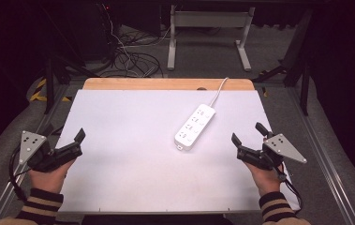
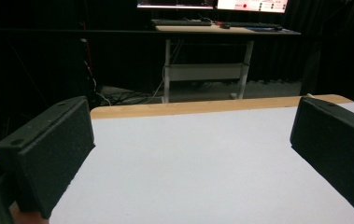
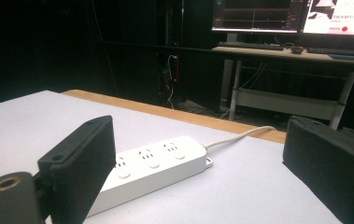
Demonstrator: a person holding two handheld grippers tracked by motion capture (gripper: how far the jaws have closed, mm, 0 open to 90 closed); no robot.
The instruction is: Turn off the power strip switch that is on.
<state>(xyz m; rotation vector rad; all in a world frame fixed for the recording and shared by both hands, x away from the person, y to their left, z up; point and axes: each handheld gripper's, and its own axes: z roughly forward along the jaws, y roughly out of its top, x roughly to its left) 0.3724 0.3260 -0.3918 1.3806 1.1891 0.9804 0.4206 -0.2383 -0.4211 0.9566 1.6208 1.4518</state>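
A white power strip (image 1: 195,126) lies at an angle right of the middle of the white table sheet (image 1: 128,154). Its white cable (image 1: 219,89) runs off over the far wooden edge. My left gripper (image 1: 64,133) is held at the sheet's left edge, open, with nothing between its jaws; in the left gripper view (image 2: 193,154) only bare sheet lies ahead. At the right edge my right gripper (image 1: 248,133) stands open, a little apart from the strip. Seen in the right gripper view, the power strip (image 3: 151,168) lies just beyond the left jaw of the right gripper (image 3: 198,163).
A wooden strip (image 1: 166,84) borders the far side of the table. Behind it stand a desk frame (image 1: 208,28) and loose cables on the floor (image 1: 133,56). Metal rails (image 1: 325,154) run along both sides. Monitors (image 3: 296,16) glow on the far desk.
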